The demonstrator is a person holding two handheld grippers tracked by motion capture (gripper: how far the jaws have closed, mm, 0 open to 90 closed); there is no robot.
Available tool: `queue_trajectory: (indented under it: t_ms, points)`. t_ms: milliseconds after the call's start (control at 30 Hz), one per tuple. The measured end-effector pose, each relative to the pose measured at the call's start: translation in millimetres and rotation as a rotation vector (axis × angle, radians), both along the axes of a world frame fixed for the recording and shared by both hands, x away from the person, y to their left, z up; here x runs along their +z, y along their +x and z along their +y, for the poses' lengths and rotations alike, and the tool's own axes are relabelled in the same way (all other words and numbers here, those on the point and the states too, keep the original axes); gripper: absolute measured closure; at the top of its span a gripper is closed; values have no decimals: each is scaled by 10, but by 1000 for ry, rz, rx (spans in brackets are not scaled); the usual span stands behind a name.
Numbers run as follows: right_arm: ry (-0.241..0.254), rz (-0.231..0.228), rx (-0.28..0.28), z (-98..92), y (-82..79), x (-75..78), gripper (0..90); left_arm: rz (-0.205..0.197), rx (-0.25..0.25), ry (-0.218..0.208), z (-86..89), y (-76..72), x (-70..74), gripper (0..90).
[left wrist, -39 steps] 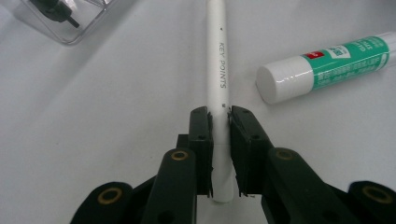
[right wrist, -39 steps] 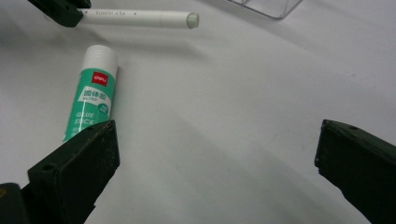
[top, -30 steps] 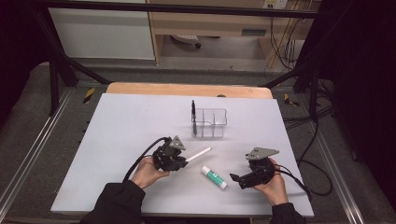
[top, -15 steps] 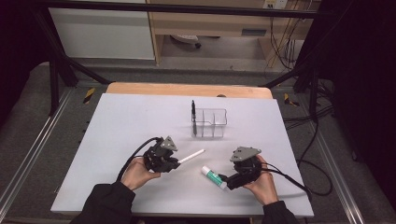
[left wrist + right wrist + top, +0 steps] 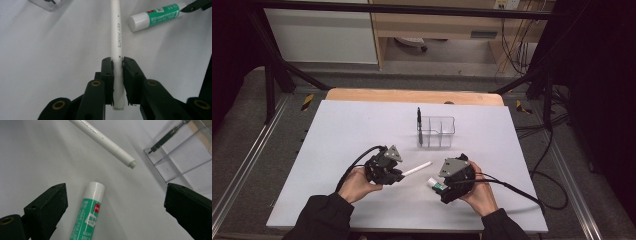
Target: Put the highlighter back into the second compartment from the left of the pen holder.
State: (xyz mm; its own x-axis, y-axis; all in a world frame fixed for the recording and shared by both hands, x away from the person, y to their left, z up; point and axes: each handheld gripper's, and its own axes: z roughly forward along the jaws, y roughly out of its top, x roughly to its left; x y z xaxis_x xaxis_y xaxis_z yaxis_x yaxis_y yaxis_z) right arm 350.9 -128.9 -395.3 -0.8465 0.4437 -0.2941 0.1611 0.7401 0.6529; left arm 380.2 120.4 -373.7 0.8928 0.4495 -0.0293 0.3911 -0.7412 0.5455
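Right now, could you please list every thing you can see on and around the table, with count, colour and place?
white plastic pen: 1, white, clamped in the left gripper, pointing toward the organizer
green glue stick with white cap: 1, green and white, lying on the table between the right gripper's open jaws
clear plastic organizer: 1, transparent, table centre
black pen: 1, black, upright in the organizer's left compartment
white table: 1, white
left gripper: 1, black
right gripper: 1, black

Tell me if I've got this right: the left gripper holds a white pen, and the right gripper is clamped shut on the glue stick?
Not quite. The left gripper does hold the pen, but the right gripper is open; the right gripper view shows the glue stick lying between wide-apart jaws, untouched.
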Motion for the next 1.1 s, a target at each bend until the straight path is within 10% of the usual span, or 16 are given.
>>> queue_trajectory:
  t_ms: [1100]
  points:
    - [-250, -217, 275, 204, -165, 72, 482, 25, -131, 53, -553, -108, 201, 782]
